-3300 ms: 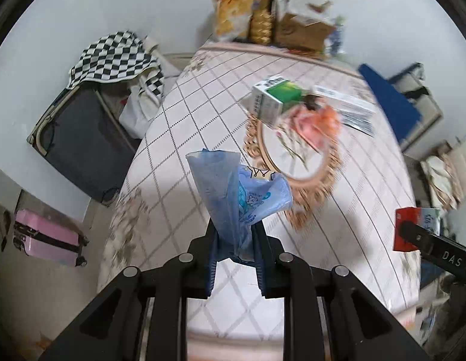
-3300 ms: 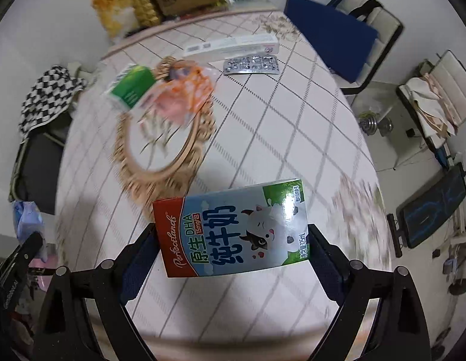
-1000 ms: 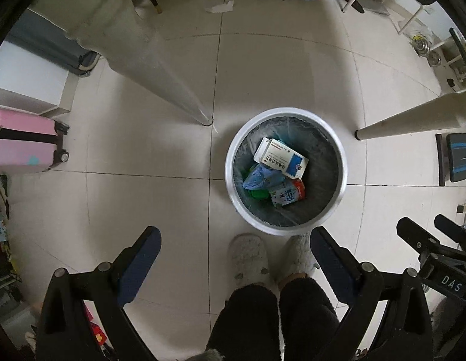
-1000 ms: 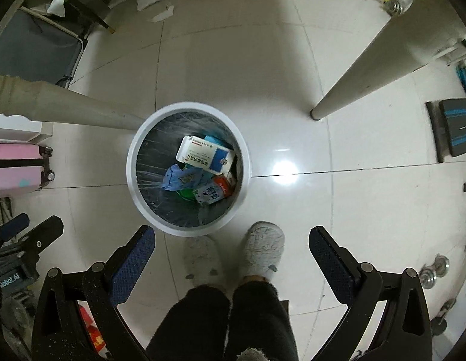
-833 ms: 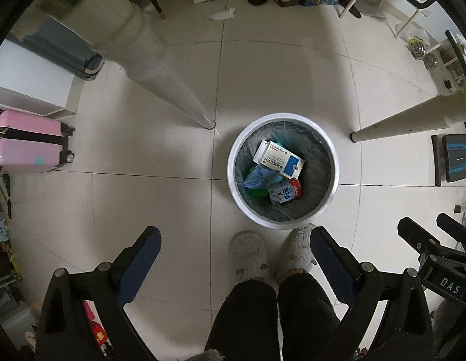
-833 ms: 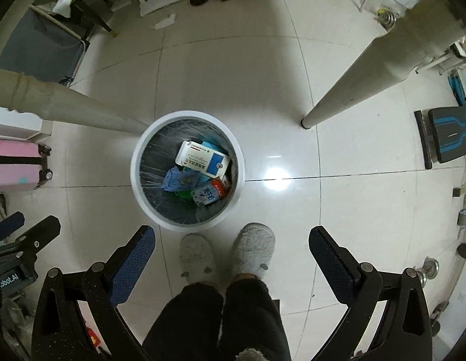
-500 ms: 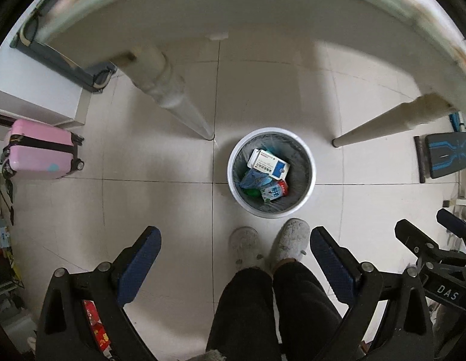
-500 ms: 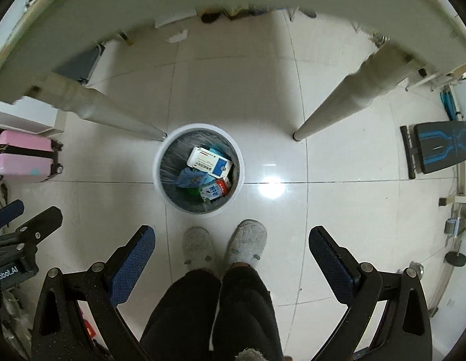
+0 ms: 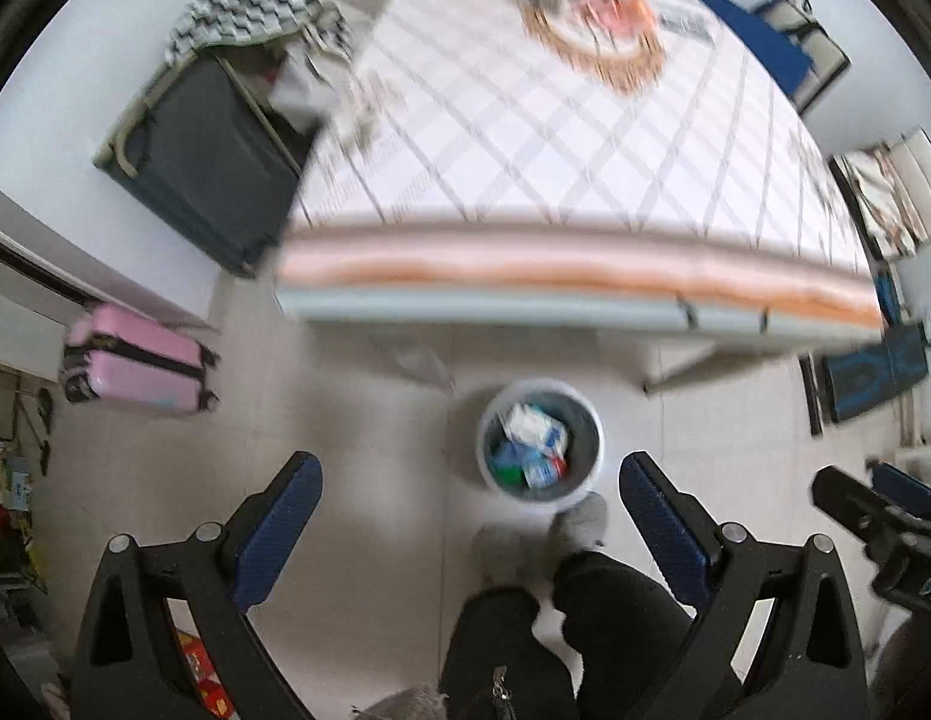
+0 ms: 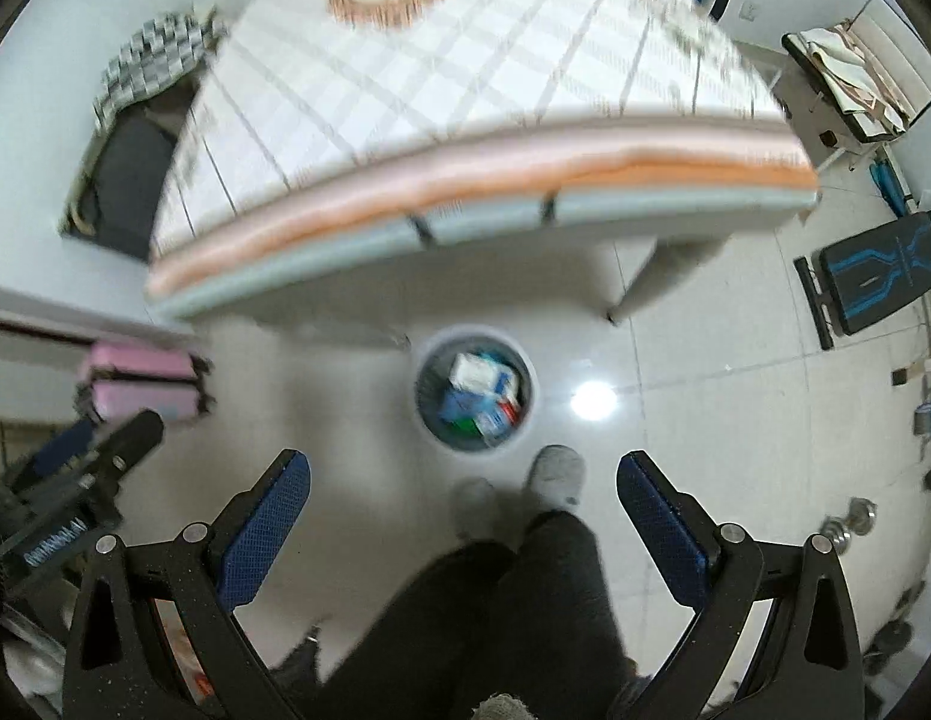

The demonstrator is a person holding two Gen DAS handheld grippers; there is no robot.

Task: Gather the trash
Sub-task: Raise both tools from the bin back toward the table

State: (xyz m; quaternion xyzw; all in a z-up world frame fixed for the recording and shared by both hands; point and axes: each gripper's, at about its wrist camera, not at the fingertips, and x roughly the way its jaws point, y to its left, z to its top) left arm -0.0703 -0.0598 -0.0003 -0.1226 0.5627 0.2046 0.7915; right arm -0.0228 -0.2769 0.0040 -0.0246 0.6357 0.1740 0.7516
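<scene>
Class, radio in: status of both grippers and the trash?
Left gripper open, right gripper open, both empty. Cartons and wrappers in round white bin. Nothing in the way.

Black gripper frames, silver screws, blue-padded fingers [image 9: 279, 516]; dark trousers.

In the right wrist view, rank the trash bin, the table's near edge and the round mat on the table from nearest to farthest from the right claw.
From the right claw:
1. Trash bin, on the floor just ahead, by the feet.
2. Table's near edge, above and beyond the bin.
3. Round mat, far up on the tabletop.
</scene>
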